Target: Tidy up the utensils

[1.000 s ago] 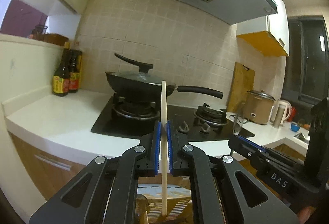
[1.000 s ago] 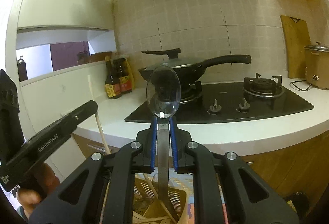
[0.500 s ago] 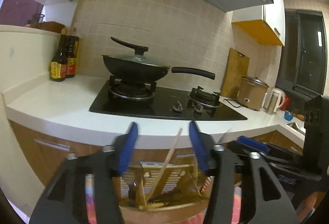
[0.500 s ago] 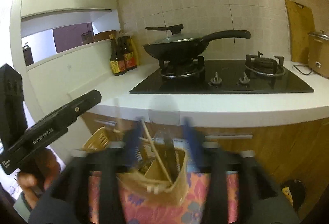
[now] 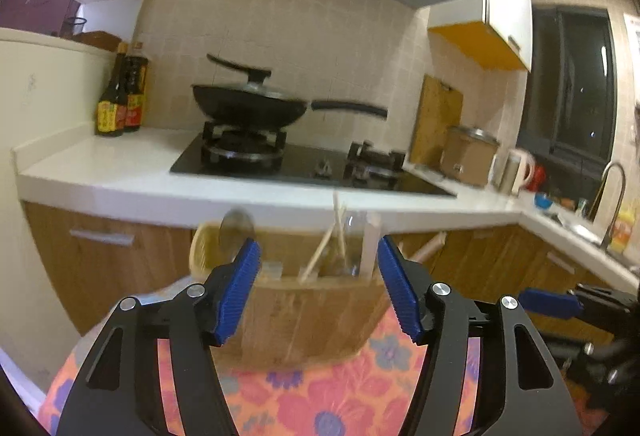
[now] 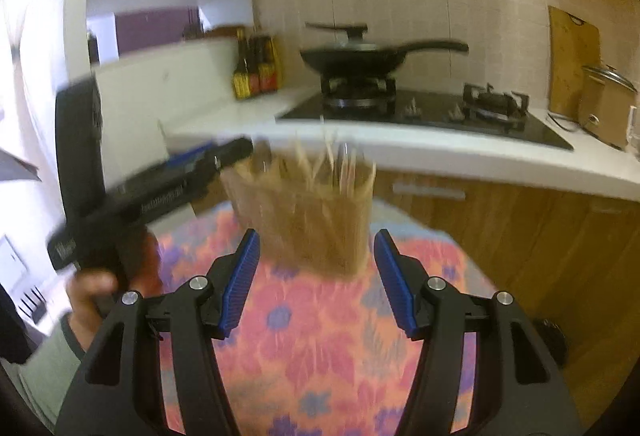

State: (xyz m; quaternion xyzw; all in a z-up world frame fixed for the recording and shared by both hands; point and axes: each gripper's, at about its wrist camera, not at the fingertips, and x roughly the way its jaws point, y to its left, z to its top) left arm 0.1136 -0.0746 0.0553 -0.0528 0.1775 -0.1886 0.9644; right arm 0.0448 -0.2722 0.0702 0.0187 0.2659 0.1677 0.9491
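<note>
Your left gripper (image 5: pixel 318 286) was spread wide, blue pads (image 5: pixel 237 292) well apart, gripping nothing. Your right gripper (image 6: pixel 316 278) was also spread wide and held nothing. Both pointed toward the far counter, over the floral tablecloth (image 5: pixel 352 396).

The wooden utensil holder (image 5: pixel 308 312) stood on the tablecloth, seen between your left gripper's fingers but not touched by them. In the right wrist view the holder (image 6: pixel 304 220) sat farther off, past the fingertips, heavily motion-blurred. Chopsticks (image 5: pixel 324 248) leaned inside the holder, tips sticking up above the rim. A spoon (image 5: pixel 237 235) stood bowl-up at the holder's left end. A pale flat stick (image 5: pixel 370 248) stood upright near the right end. You cannot tell which compartment each sat in; too blurry.

In the right wrist view your left gripper (image 6: pixel 192 176) showed at left, held by your hand (image 6: pixel 108 284), its tip just beside the holder's left side. In the left wrist view your right gripper (image 5: pixel 560 304) sat at the right edge, apart from the holder.

Far side: a black wok (image 5: pixel 248 104) with lid on the gas stove (image 5: pixel 304 160), two sauce bottles (image 5: pixel 122 92) at left on the white counter (image 5: pixel 100 172), a cutting board (image 5: pixel 438 120) leaning on the tile wall, and a rice cooker (image 5: pixel 468 156) at right.
</note>
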